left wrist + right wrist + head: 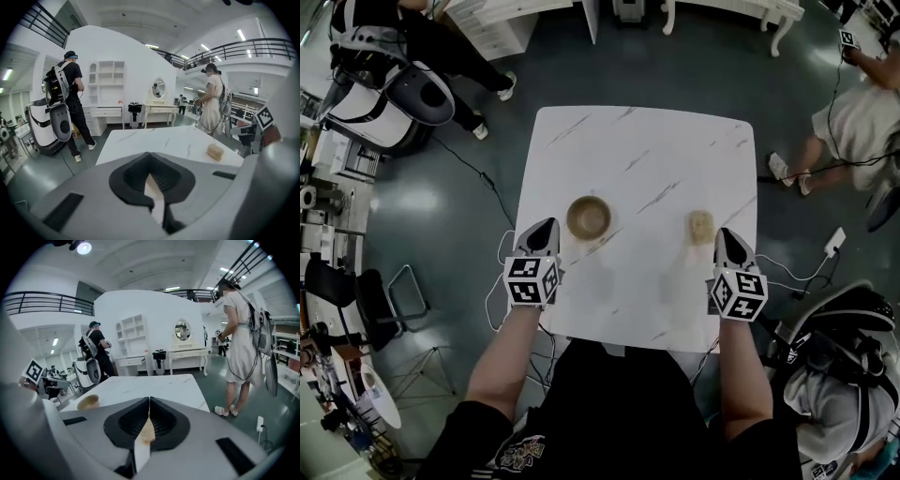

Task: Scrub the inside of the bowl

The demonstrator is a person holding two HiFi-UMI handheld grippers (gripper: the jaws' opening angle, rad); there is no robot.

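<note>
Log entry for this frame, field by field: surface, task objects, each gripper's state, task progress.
surface: white marble-patterned table
bowl: tan, upright on the table, left of centre
sponge: lying on the table to the right of the bowl, apart from it
left gripper: shut, empty, just left of the bowl
right gripper: shut, empty, just right of the sponge, not holding it
progress: scrubbing not under way; sponge not yet picked up

Tan bowl (589, 217), upright, on the white marble table (637, 141); beige sponge (701, 226) well apart, to its right.
</note>
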